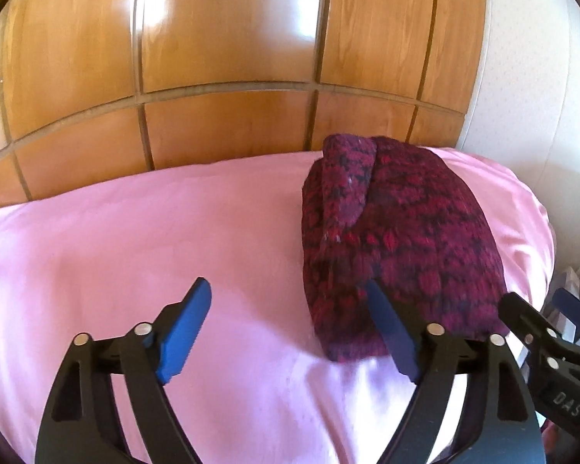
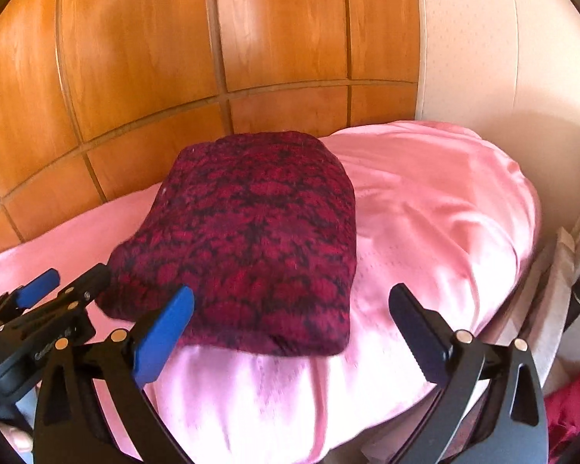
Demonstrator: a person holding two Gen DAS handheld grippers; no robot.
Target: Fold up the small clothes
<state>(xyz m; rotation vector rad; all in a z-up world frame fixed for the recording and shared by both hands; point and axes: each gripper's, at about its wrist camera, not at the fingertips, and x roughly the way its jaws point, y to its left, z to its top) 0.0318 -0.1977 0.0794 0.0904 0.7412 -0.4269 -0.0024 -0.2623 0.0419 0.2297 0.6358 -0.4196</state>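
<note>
A dark red and black knitted garment (image 1: 398, 239) lies folded in a compact bundle on the pink sheet (image 1: 135, 239); it also shows in the right wrist view (image 2: 251, 239). My left gripper (image 1: 286, 294) is open and empty, just above the sheet, its right finger at the bundle's near left edge. My right gripper (image 2: 290, 301) is open and empty, hovering at the bundle's near edge. The right gripper shows at the right edge of the left wrist view (image 1: 537, 309). The left gripper shows at the left edge of the right wrist view (image 2: 69, 282).
A wooden panelled headboard (image 1: 228, 77) rises behind the bed. A pale wall (image 2: 483, 58) stands to the right. The pink sheet (image 2: 444, 212) drops off at the right edge. Something red (image 2: 576, 406) lies low at the far right.
</note>
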